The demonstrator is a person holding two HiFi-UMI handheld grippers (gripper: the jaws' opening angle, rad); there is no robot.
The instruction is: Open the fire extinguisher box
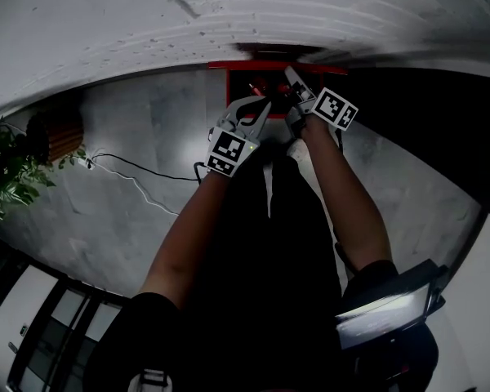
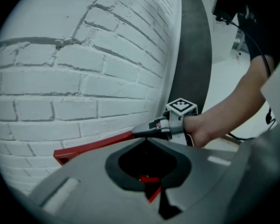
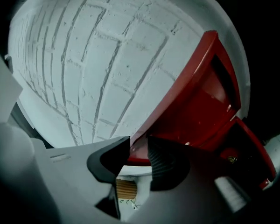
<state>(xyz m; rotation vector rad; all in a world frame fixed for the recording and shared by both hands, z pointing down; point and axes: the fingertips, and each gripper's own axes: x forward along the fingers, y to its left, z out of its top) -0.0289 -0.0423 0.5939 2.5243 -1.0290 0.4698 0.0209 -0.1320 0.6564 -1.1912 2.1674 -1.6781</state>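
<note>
- A red box (image 1: 231, 78) stands on the floor (image 1: 139, 129) against a white brick wall (image 1: 229, 15), straight ahead of the person.
- Its lid (image 3: 196, 101) is raised and tilts up close to the wall. The dark inside of the box shows beneath it.
- The right tool (image 3: 139, 155) pinches the lid's edge, one pad on each side, and the pads look pressed against it.
- The left tool (image 2: 147, 140) sits just beside the right one, tips pressed together. A red sliver shows in the hollow behind the tips, but I cannot tell whether it grips anything.
- The opening looks well under way. What seems left is to swing the lid fully back and let go.
</note>
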